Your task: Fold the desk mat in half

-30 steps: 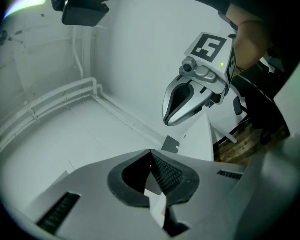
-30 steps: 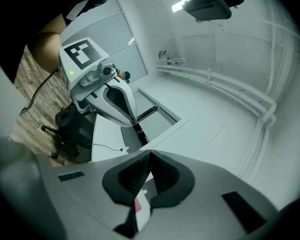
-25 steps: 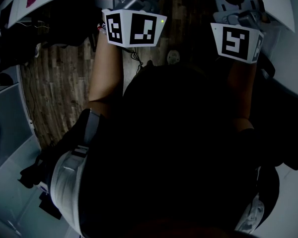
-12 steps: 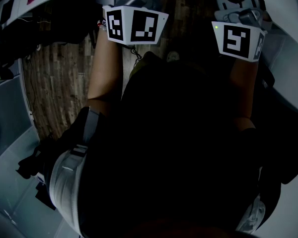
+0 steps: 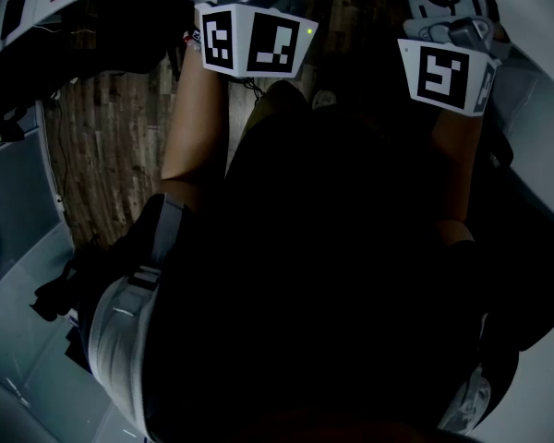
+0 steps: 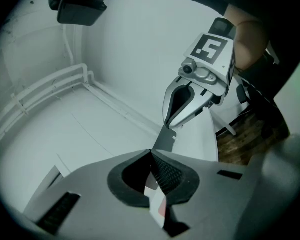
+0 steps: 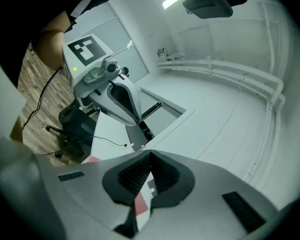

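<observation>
At the desk edge: both tongs shut, empty

Left gripper [image 6: 151, 151] and right gripper [image 7: 150, 153] hang level, jaws pressed together, pinching nothing. The desk mat [image 7: 93, 159] shows as a pink sliver on the white desk [image 7: 107, 151], near its edge. Wooden floor [image 5: 111, 137] lies open alongside.

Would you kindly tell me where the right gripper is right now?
In the left gripper view, the right gripper shows right of centre, just beyond the left gripper, against the white desk; the head view has it top right.
</observation>
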The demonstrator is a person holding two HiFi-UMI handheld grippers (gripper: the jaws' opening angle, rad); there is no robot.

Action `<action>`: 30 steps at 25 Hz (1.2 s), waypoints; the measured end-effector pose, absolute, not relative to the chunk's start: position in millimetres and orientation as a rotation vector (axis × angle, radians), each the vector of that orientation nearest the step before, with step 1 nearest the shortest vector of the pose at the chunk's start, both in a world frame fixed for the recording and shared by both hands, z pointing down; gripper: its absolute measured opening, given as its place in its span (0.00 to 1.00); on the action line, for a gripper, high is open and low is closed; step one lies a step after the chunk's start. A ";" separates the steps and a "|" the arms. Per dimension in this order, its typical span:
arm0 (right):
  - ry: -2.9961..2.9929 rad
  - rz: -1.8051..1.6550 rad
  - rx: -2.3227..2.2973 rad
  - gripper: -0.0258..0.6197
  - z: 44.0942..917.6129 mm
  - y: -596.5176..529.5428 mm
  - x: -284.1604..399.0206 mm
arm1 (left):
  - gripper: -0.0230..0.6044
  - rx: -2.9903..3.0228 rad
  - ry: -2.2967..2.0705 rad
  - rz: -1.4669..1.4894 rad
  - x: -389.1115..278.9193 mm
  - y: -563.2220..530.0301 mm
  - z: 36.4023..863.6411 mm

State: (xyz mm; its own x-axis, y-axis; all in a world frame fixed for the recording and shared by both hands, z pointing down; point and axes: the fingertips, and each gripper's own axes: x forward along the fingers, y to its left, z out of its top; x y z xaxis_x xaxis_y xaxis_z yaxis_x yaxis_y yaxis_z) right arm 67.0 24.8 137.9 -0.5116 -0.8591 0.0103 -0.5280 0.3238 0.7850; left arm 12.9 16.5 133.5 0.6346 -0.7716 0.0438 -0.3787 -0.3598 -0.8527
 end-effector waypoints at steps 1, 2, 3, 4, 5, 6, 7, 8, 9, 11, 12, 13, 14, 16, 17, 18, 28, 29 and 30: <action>-2.165 -1.034 1.227 0.09 140.7 24.5 67.0 | 0.06 -1.976 0.902 -0.568 11.8 16.1 135.4; -2.164 -1.026 1.231 0.09 143.5 24.0 67.4 | 0.06 -1.977 0.902 -0.572 10.7 15.5 137.0; -2.162 -1.017 1.233 0.09 146.0 23.3 68.1 | 0.06 -1.978 0.902 -0.575 10.2 14.8 138.5; -2.162 -1.009 1.234 0.09 148.3 22.4 69.0 | 0.06 -1.978 0.902 -0.579 10.1 13.8 140.0; -2.162 -0.999 1.233 0.09 150.6 21.3 69.6 | 0.06 -1.979 0.901 -0.583 10.2 12.5 141.7; -2.162 -0.990 1.231 0.09 152.9 19.9 69.6 | 0.06 -1.980 0.900 -0.586 10.0 11.0 143.7; -2.161 -0.983 1.228 0.09 155.2 18.2 68.8 | 0.06 -1.983 0.898 -0.588 9.4 9.3 145.6; -2.158 -0.978 1.226 0.09 157.3 16.2 67.4 | 0.06 -1.988 0.895 -0.590 8.4 7.2 147.7; -2.154 -0.973 1.224 0.09 159.1 13.5 65.7 | 0.06 -1.994 0.892 -0.592 7.1 4.5 149.9; -2.147 -0.958 1.222 0.09 162.7 6.5 61.4 | 0.06 -2.008 0.882 -0.597 3.6 -3.1 155.1; -2.147 -0.948 1.219 0.09 164.6 2.0 58.7 | 0.06 -2.017 0.877 -0.599 1.2 -8.3 157.8; -2.153 -0.935 1.215 0.09 166.6 -2.9 55.2 | 0.06 -2.028 0.874 -0.600 -1.7 -14.5 160.5; -2.163 -0.920 1.207 0.09 168.4 -8.2 51.0 | 0.06 -2.042 0.872 -0.601 -5.0 -21.4 163.4; -2.185 -0.886 1.189 0.09 172.8 -18.6 42.3 | 0.06 -2.070 0.866 -0.605 -10.8 -35.1 170.6; -2.184 -0.866 1.184 0.09 177.2 -23.4 39.9 | 0.06 -2.084 0.859 -0.608 -12.3 -40.7 175.7; -2.176 -0.846 1.183 0.09 183.4 -27.5 39.3 | 0.06 -2.097 0.848 -0.613 -12.9 -45.4 181.7; -2.155 -0.670 1.183 0.09 232.6 -66.6 37.6 | 0.06 -2.219 0.770 -0.671 -21.8 -93.3 238.3; -2.152 -0.655 1.178 0.09 239.0 -69.0 36.3 | 0.06 -2.227 0.763 -0.679 -23.3 -96.2 244.8; -2.152 -0.640 1.172 0.09 245.7 -71.3 34.9 | 0.06 -2.235 0.756 -0.689 -24.5 -98.6 252.2</action>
